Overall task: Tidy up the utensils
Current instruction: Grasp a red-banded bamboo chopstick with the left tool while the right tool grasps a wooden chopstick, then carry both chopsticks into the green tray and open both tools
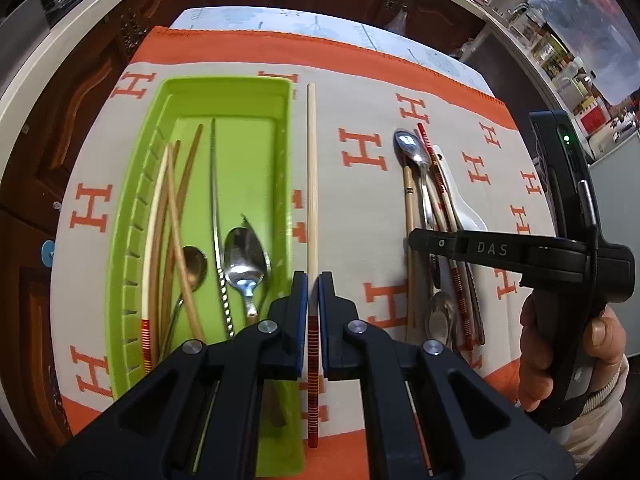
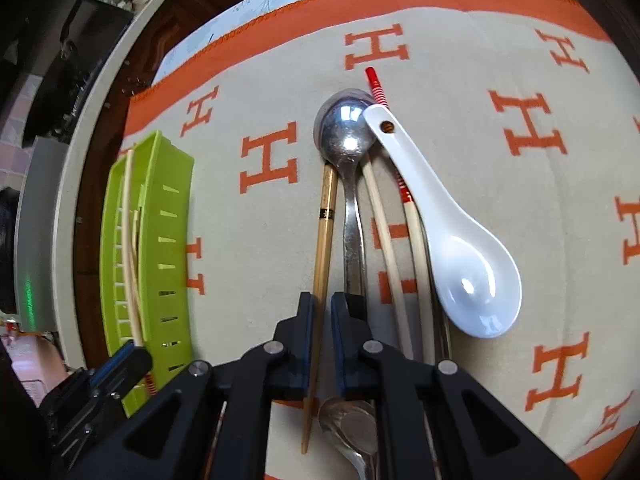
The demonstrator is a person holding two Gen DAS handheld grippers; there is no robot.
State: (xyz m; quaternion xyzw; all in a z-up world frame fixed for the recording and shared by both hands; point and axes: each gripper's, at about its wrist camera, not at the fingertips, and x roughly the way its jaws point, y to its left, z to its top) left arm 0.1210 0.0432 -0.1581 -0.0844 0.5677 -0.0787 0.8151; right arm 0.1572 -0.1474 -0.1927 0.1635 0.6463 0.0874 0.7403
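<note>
Left gripper was clamped on a pale chopstick with a red-striped end, which ran straight up the middle of the left wrist frame, just right of the green tray. Right gripper had its jaws around a bamboo chopstick with a black band at lower centre of its view; we couldn't tell whether they'd actually closed on it.

Progress-wise we'd call it roughly halfway. The tray already had several chopsticks and a couple of metal spoons. Left out on the H-patterned cloth: a white ceramic spoon, a big metal spoon, more chopsticks.

A hand at the right edge of the left view held the right gripper reaching in low over the pile.
</note>
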